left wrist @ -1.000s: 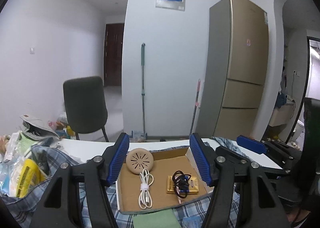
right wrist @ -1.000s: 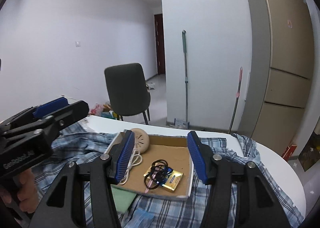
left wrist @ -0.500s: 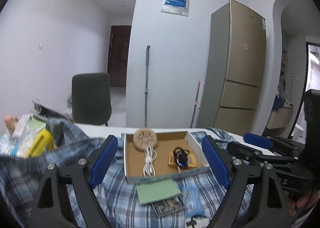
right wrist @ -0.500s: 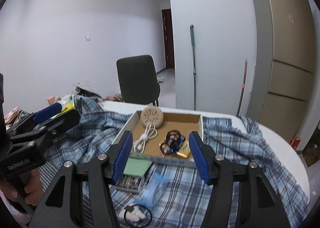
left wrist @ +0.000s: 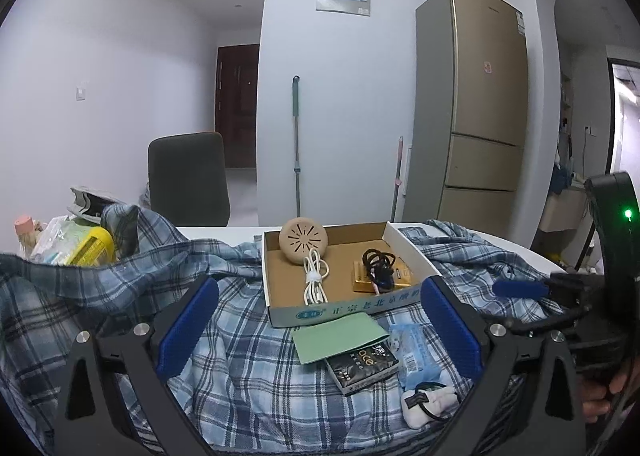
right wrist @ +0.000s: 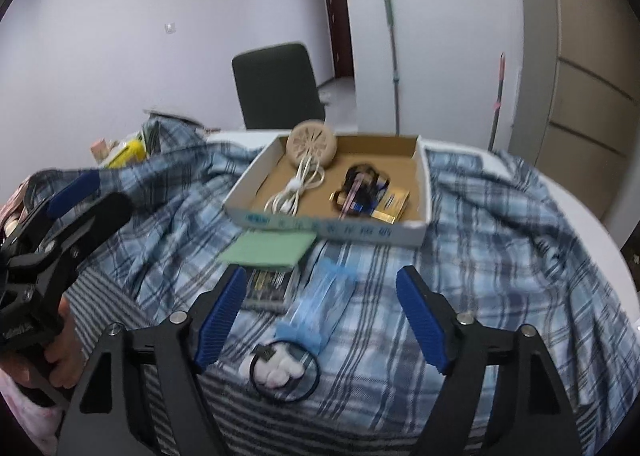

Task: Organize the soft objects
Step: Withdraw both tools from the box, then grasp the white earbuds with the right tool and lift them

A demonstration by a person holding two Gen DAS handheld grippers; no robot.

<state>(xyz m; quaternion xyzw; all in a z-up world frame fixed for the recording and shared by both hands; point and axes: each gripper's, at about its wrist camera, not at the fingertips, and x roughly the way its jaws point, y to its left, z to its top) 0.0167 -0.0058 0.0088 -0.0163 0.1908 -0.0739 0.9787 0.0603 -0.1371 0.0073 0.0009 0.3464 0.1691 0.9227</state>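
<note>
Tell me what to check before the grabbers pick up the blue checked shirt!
1. Left gripper empty, jaws opening: ok.
2. Right gripper empty, jaws opening: ok.
3. Plaid shirt free of things on top: not ok; the cardboard box, green card, dark packet, blue pouch and white hair tie lie on it.
4. Shirt edge free to grab: cannot tell.
5. Grippers clear of each other: ok.

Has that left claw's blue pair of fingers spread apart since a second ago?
Yes. The left claw is opening: its fingers flanked the cardboard box, now stand wider, empty.
</note>
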